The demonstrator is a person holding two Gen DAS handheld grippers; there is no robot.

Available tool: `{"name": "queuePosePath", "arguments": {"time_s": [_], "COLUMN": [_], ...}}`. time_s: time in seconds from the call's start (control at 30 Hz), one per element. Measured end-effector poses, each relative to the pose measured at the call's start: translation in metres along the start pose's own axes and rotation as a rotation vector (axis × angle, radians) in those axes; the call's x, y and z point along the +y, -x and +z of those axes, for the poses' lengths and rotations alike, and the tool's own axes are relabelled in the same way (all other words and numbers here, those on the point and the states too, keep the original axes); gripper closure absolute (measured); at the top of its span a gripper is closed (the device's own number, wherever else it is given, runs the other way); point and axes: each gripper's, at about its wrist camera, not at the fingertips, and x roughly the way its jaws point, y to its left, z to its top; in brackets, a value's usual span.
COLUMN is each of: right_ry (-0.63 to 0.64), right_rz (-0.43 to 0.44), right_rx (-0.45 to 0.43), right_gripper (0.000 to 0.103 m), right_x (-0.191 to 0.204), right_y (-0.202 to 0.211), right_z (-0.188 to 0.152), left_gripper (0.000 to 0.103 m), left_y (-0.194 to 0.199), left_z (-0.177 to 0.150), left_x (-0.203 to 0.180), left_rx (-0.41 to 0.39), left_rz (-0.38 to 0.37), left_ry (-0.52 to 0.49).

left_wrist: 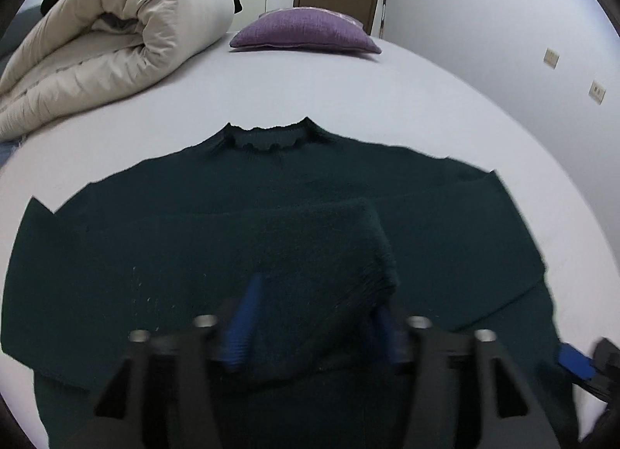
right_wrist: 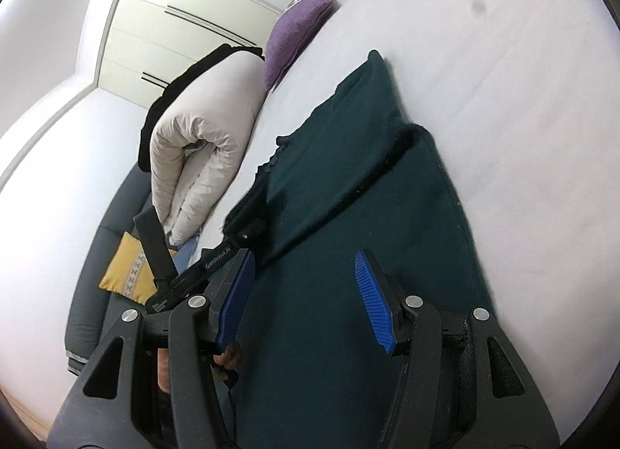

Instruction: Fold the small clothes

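lying flat on the bed (left_wrist: 426, 100), dark green sweater (left_wrist: 271, 185) with sleeve folded across, left tool (left_wrist: 316, 317) gaping over the cuff, right tool (right_wrist: 306, 294) hovering half-open, gripping nothing

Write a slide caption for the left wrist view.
Open left hand-held gripper over a dark green sweater lying on the bed.

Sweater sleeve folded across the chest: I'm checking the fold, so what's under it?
Under the folded sleeve lies the dark green sweater body, flat on the white bed. The covered chest part cannot be seen.
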Motion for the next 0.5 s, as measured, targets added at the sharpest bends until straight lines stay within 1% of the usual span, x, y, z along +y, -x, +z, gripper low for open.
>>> {"name": "queuePosePath", "arguments": {"time_s": [0.03, 0.07, 0.1, 0.13, 0.2, 0.23, 0.27, 0.33, 0.4, 0.5], "right_ry": [0.006, 0.012, 0.019, 0.029, 0.067, 0.078, 0.092, 0.12, 0.148, 0.183], "right_rz": [-0.007, -0.015, -0.02, -0.023, -0.041, -0.044, -0.04, -0.05, -0.072, -0.124], "right_rx": [0.007, 0.012, 0.022, 0.034, 0.063, 0.073, 0.089, 0.115, 0.15, 0.203], "right_gripper": [0.05, 0.05, 0.05, 0.05, 0.05, 0.05, 0.05, 0.047, 0.046, 0.046], "right_x": [0.001, 0.009, 0.014, 0.018, 0.034, 0.044, 0.056, 0.074, 0.087, 0.102], "right_y": [-0.003, -0.012, -0.018, -0.024, -0.041, -0.052, -0.066, -0.093, -0.123, -0.169], "right_z": [0.002, 0.003, 0.006, 0.008, 0.016, 0.019, 0.023, 0.031, 0.039, 0.044], "left_gripper": [0.027, 0.022, 0.012, 0.007, 0.007, 0.007, 0.007, 0.007, 0.007, 0.009], "left_y": [0.009, 0.017, 0.021, 0.03, 0.045, 0.056, 0.063, 0.077, 0.087, 0.094], "left_z": [0.0, 0.001, 0.002, 0.001, -0.003, -0.008, -0.011, -0.018, -0.022, -0.023], "left_x": [0.003, 0.004, 0.004, 0.006, 0.013, 0.02, 0.026, 0.048, 0.077, 0.138], "left_rx": [-0.008, -0.018, -0.025, -0.03, -0.028, -0.033, -0.042, -0.061, -0.081, -0.102], "left_rz": [-0.011, -0.022, -0.038, -0.054, -0.079, -0.105, -0.113, -0.085, -0.057, 0.008], "left_ry": [0.01, 0.013, 0.012, 0.014, 0.017, 0.026, 0.033, 0.062, 0.113, 0.23]}}
